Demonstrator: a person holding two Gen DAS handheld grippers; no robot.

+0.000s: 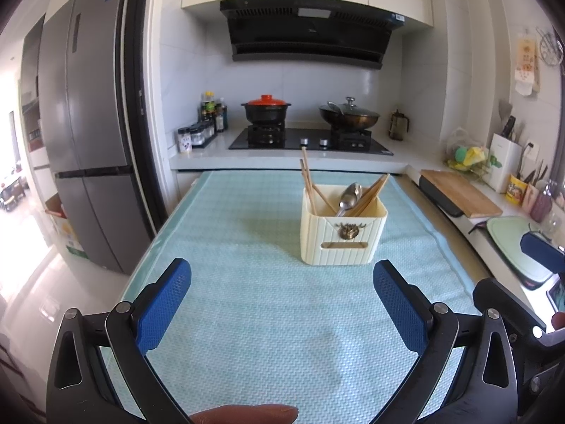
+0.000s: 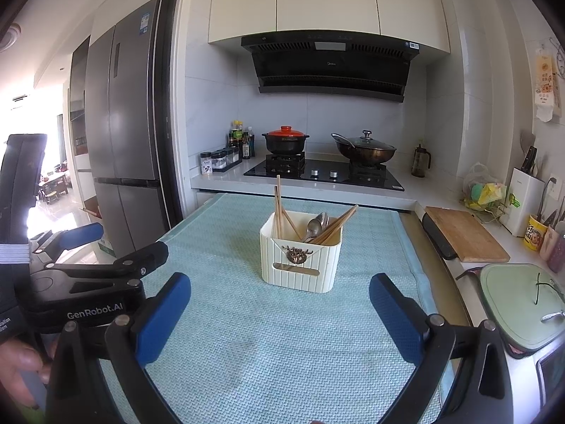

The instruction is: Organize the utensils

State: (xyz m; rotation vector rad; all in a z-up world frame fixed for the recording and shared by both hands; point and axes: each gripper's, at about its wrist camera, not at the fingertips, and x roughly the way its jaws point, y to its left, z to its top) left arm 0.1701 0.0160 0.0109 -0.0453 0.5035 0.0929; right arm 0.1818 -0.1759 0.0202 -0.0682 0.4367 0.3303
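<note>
A cream ribbed utensil holder (image 1: 342, 238) stands on the light blue mat (image 1: 247, 282), ahead and slightly right of my left gripper (image 1: 282, 282). It holds several wooden chopsticks (image 1: 308, 180) and metal spoons (image 1: 349, 194). In the right wrist view the holder (image 2: 300, 261) with chopsticks (image 2: 279, 208) and spoons (image 2: 316, 226) stands on the mat (image 2: 265, 346), ahead of my right gripper (image 2: 280, 296). Both grippers are open and empty, held above the near part of the mat. The left gripper's body (image 2: 88, 282) shows at the right view's left.
A stove (image 1: 310, 139) with a red-lidded pot (image 1: 265, 107) and a wok (image 1: 349, 113) sits behind the mat. A cutting board (image 1: 459, 192), knife block (image 1: 505, 162) and green lid (image 2: 519, 307) line the right counter. A fridge (image 1: 84, 134) stands left.
</note>
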